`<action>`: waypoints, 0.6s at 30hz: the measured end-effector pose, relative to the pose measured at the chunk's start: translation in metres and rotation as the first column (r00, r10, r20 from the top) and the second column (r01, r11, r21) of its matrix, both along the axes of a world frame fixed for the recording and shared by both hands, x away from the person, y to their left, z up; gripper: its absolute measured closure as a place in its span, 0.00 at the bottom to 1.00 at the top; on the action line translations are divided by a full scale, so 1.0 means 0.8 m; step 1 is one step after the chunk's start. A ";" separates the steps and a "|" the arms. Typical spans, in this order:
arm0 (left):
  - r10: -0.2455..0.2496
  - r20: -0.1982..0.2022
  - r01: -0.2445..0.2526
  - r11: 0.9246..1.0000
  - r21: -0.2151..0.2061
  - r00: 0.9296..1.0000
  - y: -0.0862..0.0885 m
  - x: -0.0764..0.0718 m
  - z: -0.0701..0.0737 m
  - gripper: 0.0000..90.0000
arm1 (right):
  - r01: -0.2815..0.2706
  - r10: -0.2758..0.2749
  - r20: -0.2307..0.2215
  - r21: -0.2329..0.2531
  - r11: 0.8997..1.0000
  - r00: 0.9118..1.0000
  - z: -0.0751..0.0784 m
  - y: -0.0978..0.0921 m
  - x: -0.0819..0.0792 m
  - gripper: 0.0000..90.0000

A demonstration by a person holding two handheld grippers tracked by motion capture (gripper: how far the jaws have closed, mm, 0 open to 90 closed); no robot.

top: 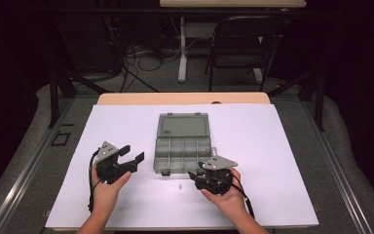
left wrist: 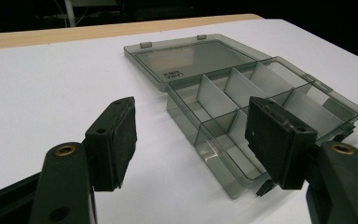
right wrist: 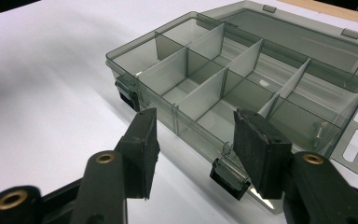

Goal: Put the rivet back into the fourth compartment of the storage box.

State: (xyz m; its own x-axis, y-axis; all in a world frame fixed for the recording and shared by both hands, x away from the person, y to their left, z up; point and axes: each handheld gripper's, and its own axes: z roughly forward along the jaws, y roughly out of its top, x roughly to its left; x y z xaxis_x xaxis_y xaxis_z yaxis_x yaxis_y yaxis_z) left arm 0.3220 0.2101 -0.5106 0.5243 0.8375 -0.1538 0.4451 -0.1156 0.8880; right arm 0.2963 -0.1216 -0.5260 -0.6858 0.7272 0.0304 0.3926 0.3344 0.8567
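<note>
Left gripper (top: 132, 155): held in a hand (top: 106, 187) at the near left of the tabletop (top: 272, 146), fingers (left wrist: 114, 140) spread, gripping nothing, aimed at the box. Right gripper (top: 196, 174): held near the box's front right corner, fingers (right wrist: 142, 144) spread, empty, close to the front latches (right wrist: 230, 177). A tiny item (top: 179, 186) lies on the tabletop between the hands, too small to identify. Box (top: 182, 153): grey, see-through, mid-tabletop, compartments empty, lid (top: 183, 125) lying open flat behind. Beyond the tabletop stands a chair (top: 241, 44).

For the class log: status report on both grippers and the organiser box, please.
Left gripper open, empty, left of box. Right gripper open, empty, at box's front right corner. Organiser box lid open flat. Small object on table in front.
</note>
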 end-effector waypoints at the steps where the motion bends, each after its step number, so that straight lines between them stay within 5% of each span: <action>1: 0.000 0.000 0.000 1.000 0.000 1.000 0.000 0.000 0.000 0.38 | 0.002 -0.002 0.004 -0.001 1.000 1.000 0.000 0.000 -0.001 0.57; 18: -0.003 0.003 0.003 1.000 0.008 1.000 0.000 0.000 0.001 0.38 | -0.059 0.058 -0.040 -0.034 0.998 0.998 -0.015 0.027 -0.008 0.69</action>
State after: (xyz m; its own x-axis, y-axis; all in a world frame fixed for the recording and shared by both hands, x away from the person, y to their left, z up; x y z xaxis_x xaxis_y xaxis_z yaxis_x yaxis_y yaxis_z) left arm 0.3217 0.2103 -0.5096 0.5275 0.8370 -0.1459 0.4425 -0.1241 0.8882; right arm 0.2899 -0.1000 -0.5384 -0.7262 0.6867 0.0325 0.4039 0.3879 0.8285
